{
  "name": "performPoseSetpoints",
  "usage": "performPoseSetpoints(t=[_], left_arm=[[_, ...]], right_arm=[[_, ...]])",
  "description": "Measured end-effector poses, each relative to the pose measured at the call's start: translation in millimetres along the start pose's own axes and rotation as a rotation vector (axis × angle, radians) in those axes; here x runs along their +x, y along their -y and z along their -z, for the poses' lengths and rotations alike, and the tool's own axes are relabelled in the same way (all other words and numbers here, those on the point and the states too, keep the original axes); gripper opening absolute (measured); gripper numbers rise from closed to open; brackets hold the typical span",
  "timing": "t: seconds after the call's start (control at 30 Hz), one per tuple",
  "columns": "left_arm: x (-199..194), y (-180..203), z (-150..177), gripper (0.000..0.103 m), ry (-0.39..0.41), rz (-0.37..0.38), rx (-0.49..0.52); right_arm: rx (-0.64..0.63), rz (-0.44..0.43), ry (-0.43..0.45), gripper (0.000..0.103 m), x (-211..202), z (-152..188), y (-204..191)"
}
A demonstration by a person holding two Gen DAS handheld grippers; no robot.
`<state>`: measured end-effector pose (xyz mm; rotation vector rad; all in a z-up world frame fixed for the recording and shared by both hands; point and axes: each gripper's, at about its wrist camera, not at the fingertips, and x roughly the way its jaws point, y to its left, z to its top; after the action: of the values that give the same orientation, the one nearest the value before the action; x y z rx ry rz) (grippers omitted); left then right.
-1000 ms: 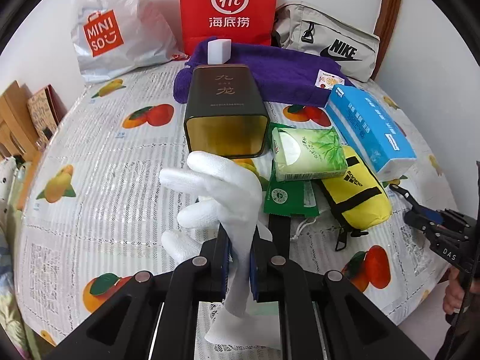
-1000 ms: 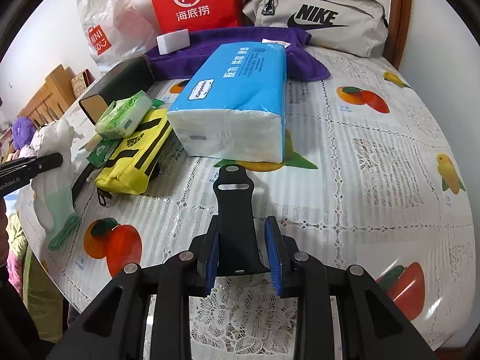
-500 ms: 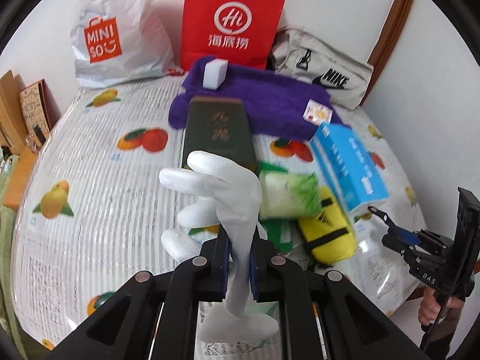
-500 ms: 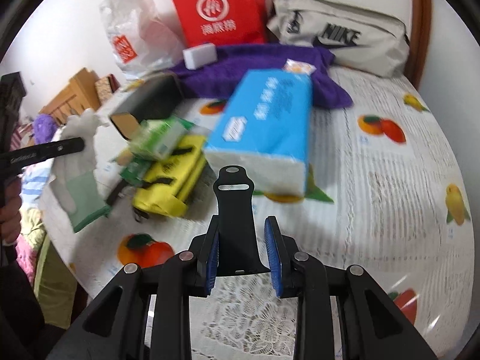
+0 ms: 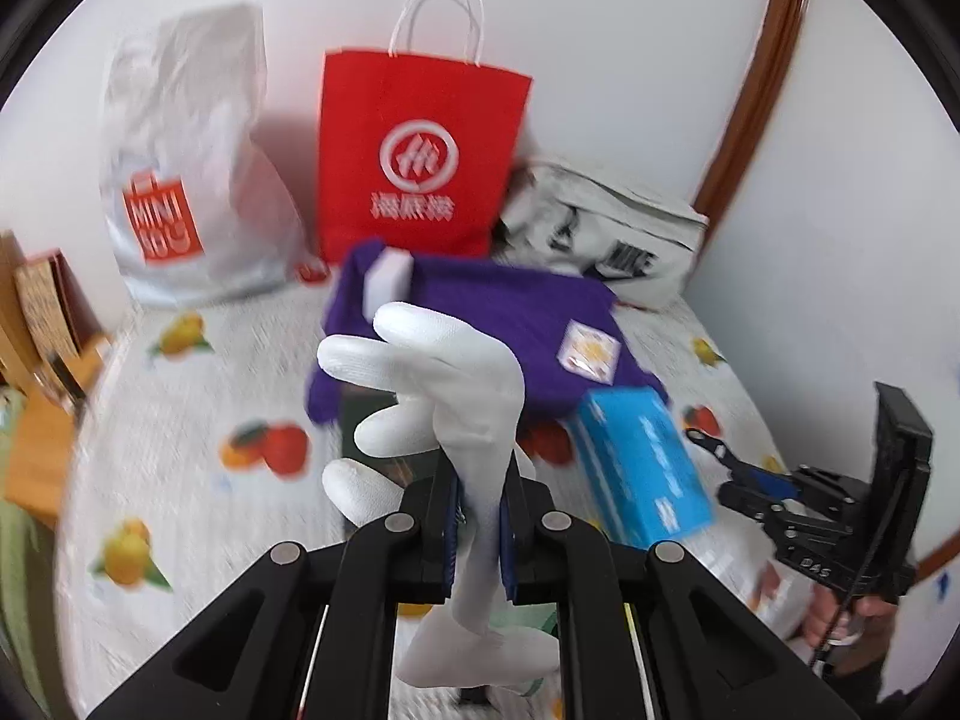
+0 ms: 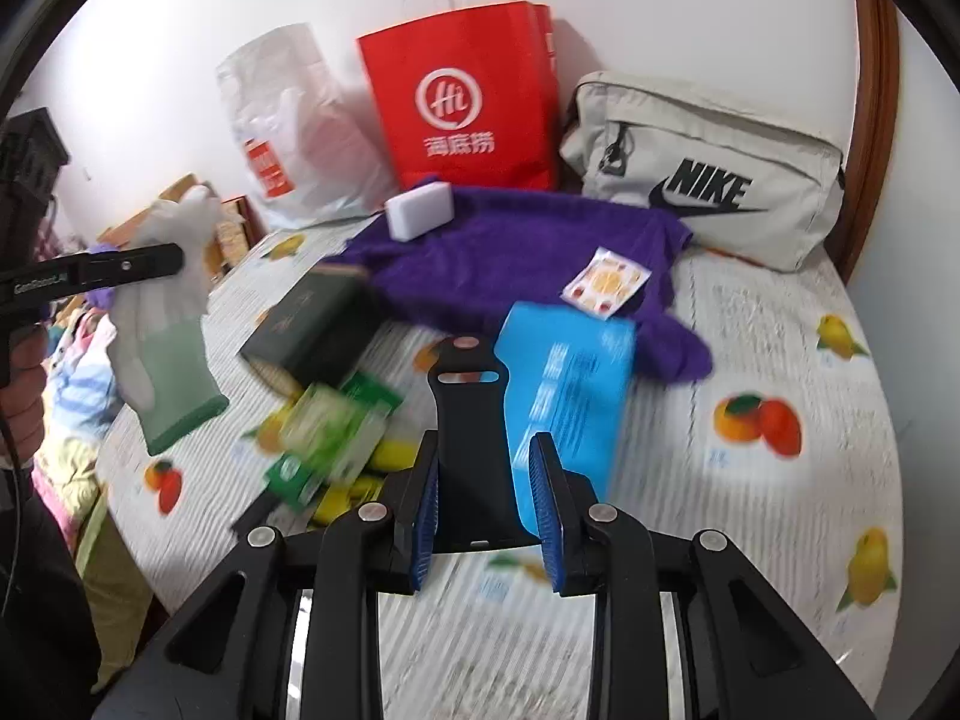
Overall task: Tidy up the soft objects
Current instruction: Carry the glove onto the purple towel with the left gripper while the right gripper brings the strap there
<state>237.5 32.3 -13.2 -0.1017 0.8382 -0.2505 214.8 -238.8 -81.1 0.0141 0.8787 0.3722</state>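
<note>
Left gripper (image 5: 479,531) clamped on a white knit glove with a pale green cuff (image 5: 447,384), glove fingers pointing up and leftward, cuff hanging below the jaws, held in the air above the table. Right gripper (image 6: 487,513) closed on a flat black strap with a slot near its rounded tip (image 6: 471,420), raised over the fruit-printed white tablecloth (image 6: 750,510). Just beyond on the cloth: a blue tissue pack (image 6: 567,396), a blurred green tissue packet (image 6: 333,435) lying on a yellow pouch (image 6: 360,480), and a dark green tin box on its side (image 6: 318,327). Farther back, a purple towel (image 6: 510,252) carrying a white sponge block (image 6: 419,213) and a small patterned card (image 6: 606,283). Against the wall: a white plastic shopping bag (image 5: 180,180), a red paper bag with white handles (image 5: 420,150), and a beige zip bag with a black logo (image 6: 708,168).
</note>
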Motion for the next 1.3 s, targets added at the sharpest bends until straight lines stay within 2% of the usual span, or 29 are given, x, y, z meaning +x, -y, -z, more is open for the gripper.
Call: performPoseSetpoints(t=[0.07,0.37,0.57,0.67,0.8,1.0,1.3], left_arm=[[9.2,-2.2,-11.9,0.011,0.002,-0.019,-0.001],[68.1,-14.6,-78.4,0.011,0.046,-0.007,-0.066],[125.3,-13.3,-104.6,0.011,0.010,-0.012,-0.045],[150.3,-14.1,-112.7,0.011,0.004,-0.005,-0.042],[178.1,-17.3,-118.2,0.011,-0.010,-0.038,-0.029],[212.7,-31.8,-122.2,0.011,-0.046,-0.038,-0.066],[242.5,-25.5,-109.5,0.013,-0.169,-0.038,-0.018]], right_arm=[[0.011,0.022,0.003,0.029,7.4,-15.8,5.6],[0.034,0.084,0.007,0.029,47.8,-77.2,34.4],[0.059,0.108,-0.027,0.029,87.1,-100.8,54.9],[0.066,0.113,-0.055,0.029,106.9,-106.4,63.1],[0.065,0.124,-0.085,0.029,130.3,-111.4,70.7],[0.062,0.125,-0.145,0.029,164.0,-120.3,80.5],[0.048,0.090,-0.233,0.029,195.2,-119.7,83.5]])
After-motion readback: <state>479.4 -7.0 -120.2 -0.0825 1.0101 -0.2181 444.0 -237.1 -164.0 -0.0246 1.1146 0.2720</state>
